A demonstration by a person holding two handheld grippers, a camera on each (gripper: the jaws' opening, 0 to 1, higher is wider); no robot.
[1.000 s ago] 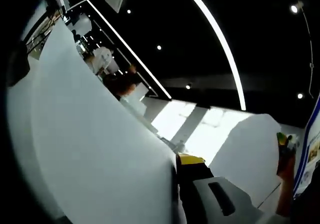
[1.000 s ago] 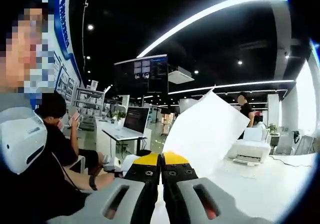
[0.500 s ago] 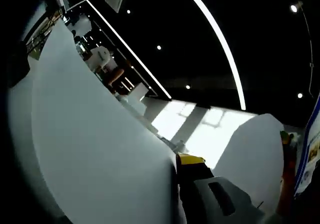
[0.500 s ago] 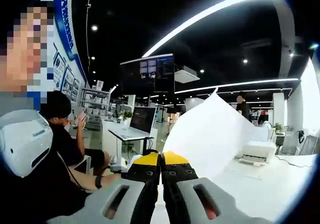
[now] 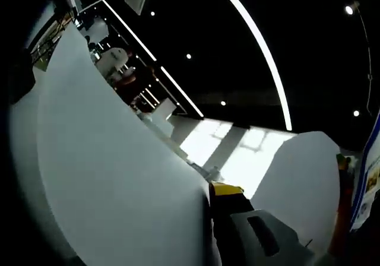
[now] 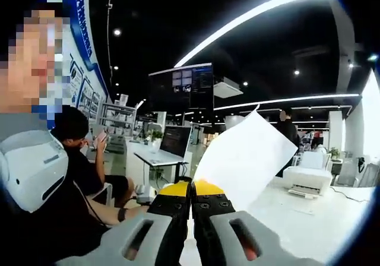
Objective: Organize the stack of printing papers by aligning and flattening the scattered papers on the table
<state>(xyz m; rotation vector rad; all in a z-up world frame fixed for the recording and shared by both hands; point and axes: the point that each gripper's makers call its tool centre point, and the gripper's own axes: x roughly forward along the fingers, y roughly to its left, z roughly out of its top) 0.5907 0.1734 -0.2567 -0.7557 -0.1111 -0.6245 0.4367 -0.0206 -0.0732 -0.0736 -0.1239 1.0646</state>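
A large white sheet of paper (image 5: 113, 177) stands on edge across the left of the left gripper view. My left gripper (image 5: 209, 192) is shut on its edge; the sheet hides one jaw, and the yellow-tipped other jaw presses against it. A second white paper shape (image 5: 303, 183) rises at the right. In the right gripper view my right gripper (image 6: 191, 189) has its yellow-tipped jaws pressed together on the lower edge of a white sheet (image 6: 243, 162), which sticks up and to the right. The left gripper's white body (image 6: 29, 168) shows at the left edge.
A seated person (image 6: 77, 165) holds a phone at the left, beside a desk with a laptop (image 6: 172, 142). A white table (image 6: 297, 209) at the right carries a printer (image 6: 310, 177). Another person (image 6: 288, 126) stands behind the sheet.
Both grippers keep their hold on the paper. The right gripper view has shifted slightly, and the paper shape at the right of the left gripper view looms larger.
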